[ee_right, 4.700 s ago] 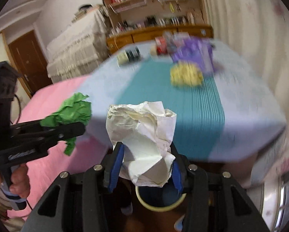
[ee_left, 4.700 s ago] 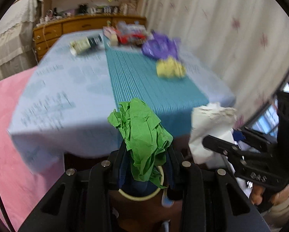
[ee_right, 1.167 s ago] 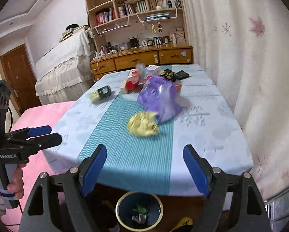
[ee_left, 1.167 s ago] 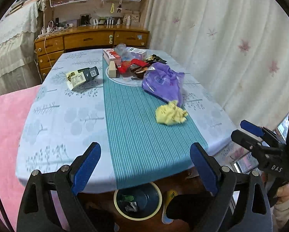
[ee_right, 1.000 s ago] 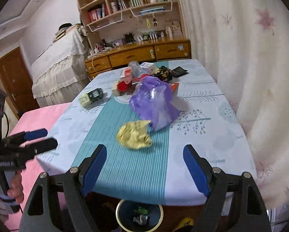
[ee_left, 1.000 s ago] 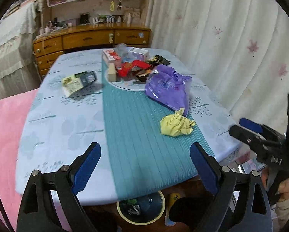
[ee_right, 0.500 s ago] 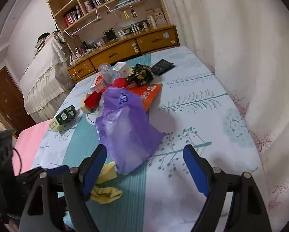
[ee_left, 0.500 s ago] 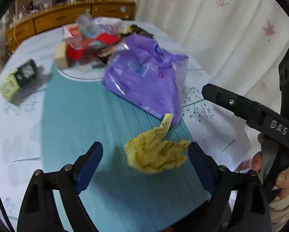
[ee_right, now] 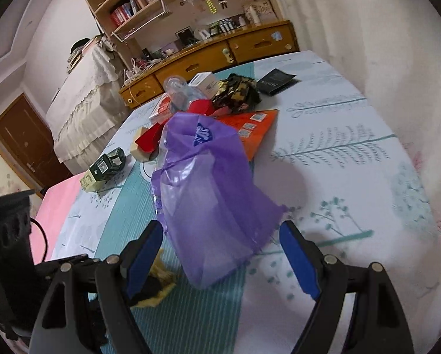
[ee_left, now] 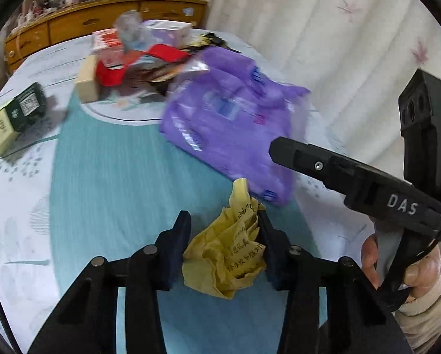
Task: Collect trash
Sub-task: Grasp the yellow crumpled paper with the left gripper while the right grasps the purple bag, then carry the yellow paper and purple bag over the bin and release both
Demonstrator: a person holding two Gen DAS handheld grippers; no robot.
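Your left tool (ee_left: pixel 223 230) has just been closing around the crumpled yellow paper (ee_left: pixel 228 255), and its pads now touch the wad on both sides where it lies on the teal runner (ee_left: pixel 111 183) of the tabletop (ee_right: pixel 338 124). Your right tool (ee_right: pixel 220 253) stands wide open, empty, with the near end of the purple plastic bag (ee_right: pixel 208 206) lying between its pads (ee_right: pixel 298 262); what the bag holds cannot be told. Behind it sit a red box (ee_right: pixel 152 138) and an orange packet (ee_right: pixel 250 129).
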